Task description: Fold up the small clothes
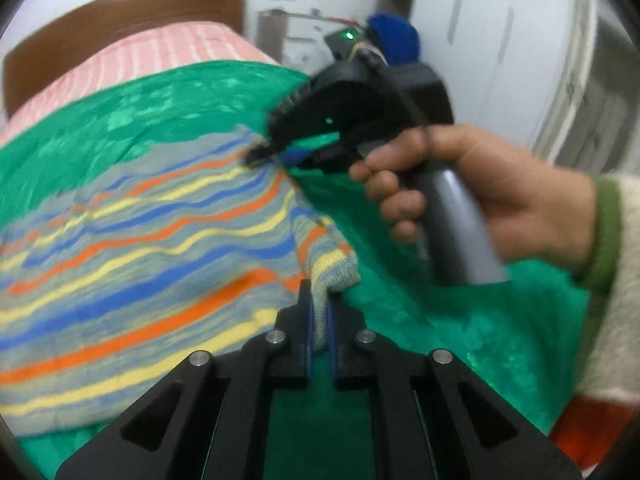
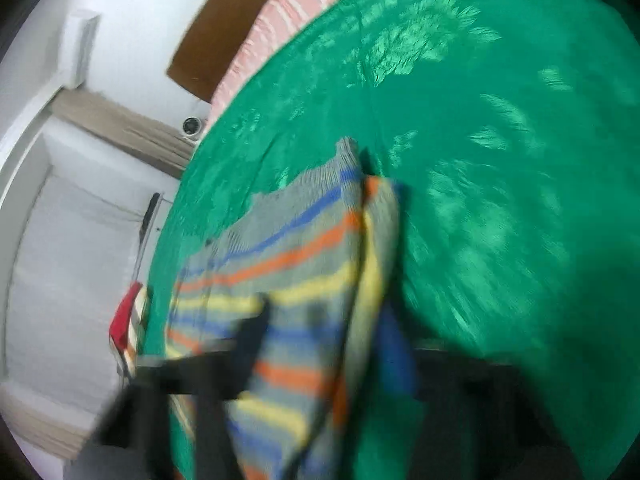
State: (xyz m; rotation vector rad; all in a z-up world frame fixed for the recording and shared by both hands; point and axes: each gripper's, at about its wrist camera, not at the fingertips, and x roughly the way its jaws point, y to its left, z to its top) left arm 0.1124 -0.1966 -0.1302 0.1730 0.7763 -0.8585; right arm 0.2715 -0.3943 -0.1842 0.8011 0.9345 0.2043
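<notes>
A small knitted sweater [image 1: 160, 248] with grey, blue, orange and yellow stripes lies on a green blanket [image 1: 460, 320]. My left gripper [image 1: 319, 304] is shut on the sweater's ribbed cuff at its near right corner. My right gripper [image 1: 266, 156], held by a hand, is shut on the sweater's far right corner. In the blurred right wrist view the sweater [image 2: 296, 280] drapes across my right gripper [image 2: 320, 336], with the green blanket [image 2: 500, 160] behind it.
A pink striped bed cover [image 1: 132, 60] and a brown headboard [image 1: 120, 12] lie beyond the blanket. White wardrobe doors [image 1: 500, 40] and a blue object [image 1: 396, 38] stand at the far right. A red cloth [image 2: 124, 316] hangs off the bed's edge.
</notes>
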